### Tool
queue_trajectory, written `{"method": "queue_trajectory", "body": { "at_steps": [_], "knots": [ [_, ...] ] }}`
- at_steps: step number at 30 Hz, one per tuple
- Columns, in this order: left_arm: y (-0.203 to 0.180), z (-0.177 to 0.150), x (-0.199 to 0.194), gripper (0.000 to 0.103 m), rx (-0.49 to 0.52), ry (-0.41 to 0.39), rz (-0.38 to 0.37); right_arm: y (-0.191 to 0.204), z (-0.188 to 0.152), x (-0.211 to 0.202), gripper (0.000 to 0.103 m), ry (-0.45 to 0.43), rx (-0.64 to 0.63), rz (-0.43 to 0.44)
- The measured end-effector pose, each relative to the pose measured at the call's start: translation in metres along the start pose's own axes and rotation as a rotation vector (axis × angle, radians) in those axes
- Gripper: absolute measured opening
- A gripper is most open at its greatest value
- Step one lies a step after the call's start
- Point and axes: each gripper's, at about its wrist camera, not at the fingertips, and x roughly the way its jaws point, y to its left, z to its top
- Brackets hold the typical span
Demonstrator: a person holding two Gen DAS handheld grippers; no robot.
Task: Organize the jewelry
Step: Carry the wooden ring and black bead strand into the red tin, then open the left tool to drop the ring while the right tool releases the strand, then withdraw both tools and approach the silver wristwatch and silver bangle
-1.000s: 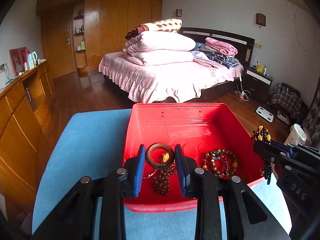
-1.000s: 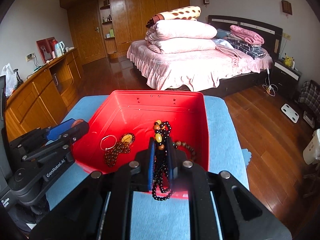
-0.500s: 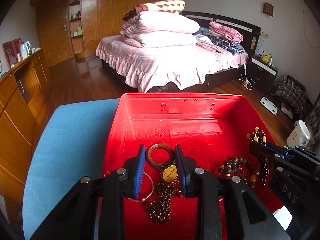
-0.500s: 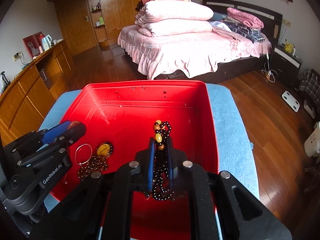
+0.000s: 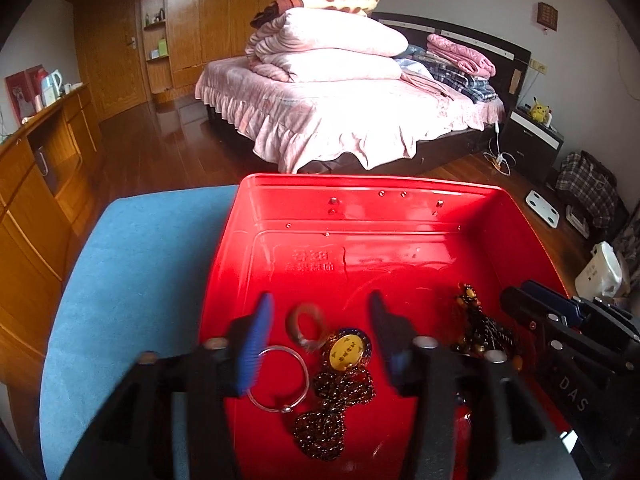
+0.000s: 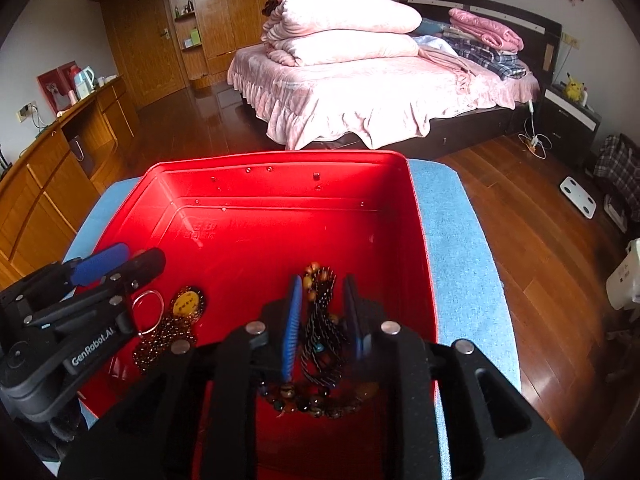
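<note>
Both grippers are released over the red plastic tray [image 5: 400, 216] on the blue desk [image 5: 132, 264]. Left gripper [image 5: 320, 336] straddles the blurred brown wooden ring [image 5: 306, 326]; right gripper [image 6: 322, 312] flanks the black beaded strand [image 6: 322, 328], lying near-to-far. A silver hoop [image 5: 280, 380] and yellow-pendant bead chain [image 5: 344, 376] lie nearby.

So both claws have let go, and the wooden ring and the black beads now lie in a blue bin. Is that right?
Not quite: the bin is red; only the cloth under it is blue. The left wrist view shows the wooden ring lying free between the open left gripper, and the right wrist view shows the black beads loose between the open right gripper.
</note>
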Motion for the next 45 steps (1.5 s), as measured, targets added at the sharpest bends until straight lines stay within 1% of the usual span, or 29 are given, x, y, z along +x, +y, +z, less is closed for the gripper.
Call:
{"method": "queue_trajectory", "body": {
  "at_steps": [8,11,13,15,18,21,23,27,29,31,37,40,45],
  "knots": [
    [0.009,-0.004,-0.016,0.060,-0.028,-0.036,0.005,-0.001,0.000,-0.014,0.022,-0.033,-0.001,0.006],
    [0.010,-0.008,-0.028,0.069,-0.028,-0.066,0.005,-0.002,-0.004,-0.022,0.022,-0.048,0.004,0.011],
    [0.012,-0.012,-0.041,0.070,-0.025,-0.100,0.008,-0.002,-0.009,-0.030,0.022,-0.067,0.006,0.012],
    [0.015,-0.019,-0.056,0.076,-0.017,-0.132,0.006,-0.002,-0.015,-0.040,0.022,-0.086,0.004,0.009],
    [0.020,-0.027,-0.076,0.080,-0.016,-0.169,0.009,-0.002,-0.026,-0.056,0.022,-0.111,0.003,0.020],
    [0.028,-0.040,-0.095,0.081,-0.016,-0.203,0.029,-0.003,-0.038,-0.073,0.022,-0.131,0.003,0.029],
    [0.032,-0.050,-0.105,0.081,-0.014,-0.209,0.031,-0.002,-0.051,-0.084,0.022,-0.141,0.004,0.034],
    [0.037,-0.071,-0.118,0.082,-0.005,-0.211,0.043,-0.001,-0.075,-0.098,0.023,-0.138,0.004,0.044],
    [0.042,-0.083,-0.124,0.084,-0.011,-0.210,0.052,0.001,-0.089,-0.102,0.028,-0.125,0.003,0.046],
    [0.044,-0.096,-0.128,0.087,-0.014,-0.206,0.059,0.003,-0.103,-0.104,0.030,-0.110,0.002,0.051],
    [0.049,-0.130,-0.134,0.088,-0.024,-0.165,0.048,0.009,-0.139,-0.111,0.033,-0.074,0.020,0.069],
    [0.049,-0.150,-0.135,0.088,-0.022,-0.141,0.049,0.015,-0.158,-0.114,0.038,-0.051,0.015,0.075],
    [0.048,-0.174,-0.136,0.088,-0.008,-0.108,0.047,0.023,-0.185,-0.118,0.040,-0.013,-0.014,0.094]
  ]
}}
